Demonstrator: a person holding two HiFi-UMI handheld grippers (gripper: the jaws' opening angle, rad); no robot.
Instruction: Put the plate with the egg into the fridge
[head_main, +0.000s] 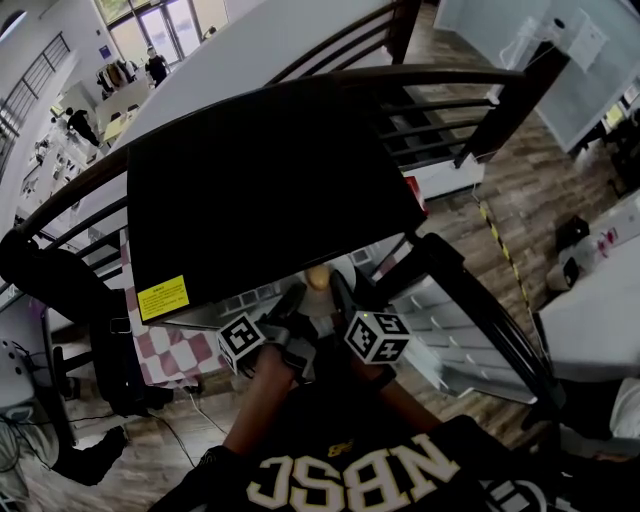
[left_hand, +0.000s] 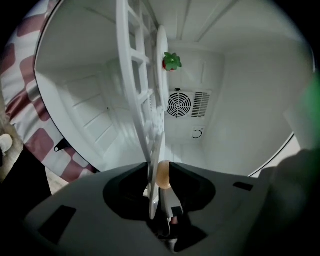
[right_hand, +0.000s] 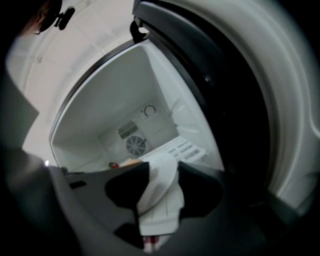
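From above, the black mini fridge (head_main: 270, 190) stands with its door swung to the right, and both grippers reach into its mouth. The brown egg (head_main: 316, 277) shows between them. In the left gripper view the white plate (left_hand: 155, 195) stands edge-on against the white shelf rack (left_hand: 135, 85). The egg (left_hand: 163, 174) lies on it, just past my left gripper (left_hand: 159, 172), whose jaws stand apart round the rim. My right gripper (right_hand: 162, 170) also has the plate (right_hand: 160, 190) rim between parted jaws. There the egg (right_hand: 131, 161) peeks out at the left.
The fridge's inside is white, with a round fan grille (left_hand: 179, 104) on its back wall. A small red and green piece (left_hand: 171, 61) sits further in beside the plate. The open door (head_main: 450, 330) with its white shelves hangs at the right. Dark chair rails (head_main: 440, 100) cross above.
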